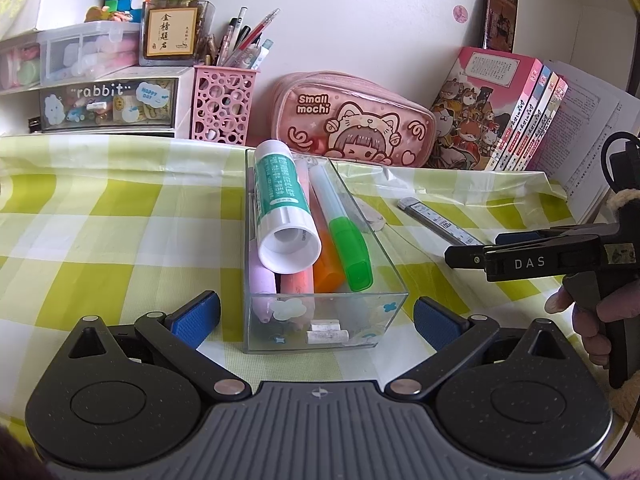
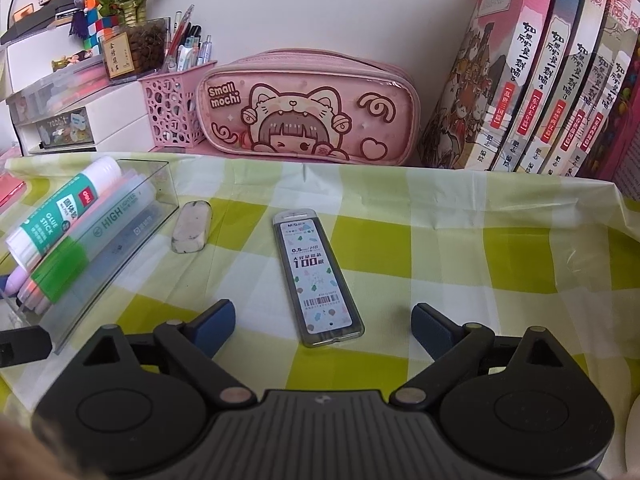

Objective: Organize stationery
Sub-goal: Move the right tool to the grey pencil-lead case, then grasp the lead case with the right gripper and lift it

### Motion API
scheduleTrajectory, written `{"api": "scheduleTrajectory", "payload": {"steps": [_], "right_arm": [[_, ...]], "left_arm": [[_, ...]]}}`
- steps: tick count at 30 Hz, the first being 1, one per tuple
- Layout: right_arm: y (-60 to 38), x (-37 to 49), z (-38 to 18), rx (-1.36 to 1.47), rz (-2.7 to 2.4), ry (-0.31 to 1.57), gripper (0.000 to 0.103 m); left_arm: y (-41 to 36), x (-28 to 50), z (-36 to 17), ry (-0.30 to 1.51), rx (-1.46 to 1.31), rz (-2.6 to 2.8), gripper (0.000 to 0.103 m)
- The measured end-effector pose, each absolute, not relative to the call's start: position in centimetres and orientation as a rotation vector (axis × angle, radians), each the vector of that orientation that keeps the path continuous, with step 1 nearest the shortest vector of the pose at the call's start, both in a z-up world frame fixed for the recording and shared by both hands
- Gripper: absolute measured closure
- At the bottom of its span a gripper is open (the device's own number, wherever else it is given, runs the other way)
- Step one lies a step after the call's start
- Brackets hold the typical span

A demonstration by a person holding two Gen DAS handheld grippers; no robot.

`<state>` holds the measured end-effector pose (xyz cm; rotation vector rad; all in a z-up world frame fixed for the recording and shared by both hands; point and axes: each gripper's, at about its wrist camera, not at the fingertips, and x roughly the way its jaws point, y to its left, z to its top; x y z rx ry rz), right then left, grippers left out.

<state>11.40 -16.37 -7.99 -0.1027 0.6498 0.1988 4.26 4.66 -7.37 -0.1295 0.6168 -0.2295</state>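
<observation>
Flat grey translucent plastic lead-refill case [image 2: 318, 276] with a printed white label, lying face up on the green-and-white checked cloth of the worktop [image 2: 460, 248], well clear of the clear rectangular plastic organiser box [image 1: 326, 312] that already holds a glue stick, highlighters and pastel markers. The case appears light, rigid and smooth-sided, so it may slip or skate on the cloth; being thin, it sits low, and the likeliest hold is across its two long edges near mid-length, pads kept down close to the cloth. The right gripper [image 2: 323, 326] is spread wide with nothing held; the near end of the case lies between and just ahead of its blue pads [image 2: 214, 326], touching neither. A worn white oval eraser [image 2: 191, 227] rests beside the box wall, also not yet stowed. The left gripper [image 1: 316, 320] stands wide, its pads flanking the near end of the box without visibly pressing on it
</observation>
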Motion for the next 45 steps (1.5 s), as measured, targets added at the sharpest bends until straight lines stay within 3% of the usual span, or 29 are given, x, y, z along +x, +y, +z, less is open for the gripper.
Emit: {"api": "scheduleTrajectory", "payload": {"steps": [1,5,6,32,45], "right_arm": [[-16.3,11.3,-7.9,-0.103,0.201,0.646,0.016],[-16.0,11.0,-7.7,-0.106,0.203,0.621,0.042],[-16.0,11.0,-7.7,-0.106,0.199,0.617,0.044],[-16.0,3.4,-6.5,0.007,0.205,0.745,0.044],[-15.1,6.2,-6.7,-0.060,0.186,0.729,0.031]], "left_arm": [[4.7,4.3,-7.4,0.617,-0.128,-0.229,0.005],[4.7,4.2,-7.4,0.616,-0.134,-0.231,0.005],[4.7,4.2,-7.4,0.615,-0.136,-0.232,0.005],[4.7,4.3,-7.3,0.617,-0.134,-0.245,0.005],[4.6,4.3,-7.4,0.618,-0.128,-0.244,0.005]]}}
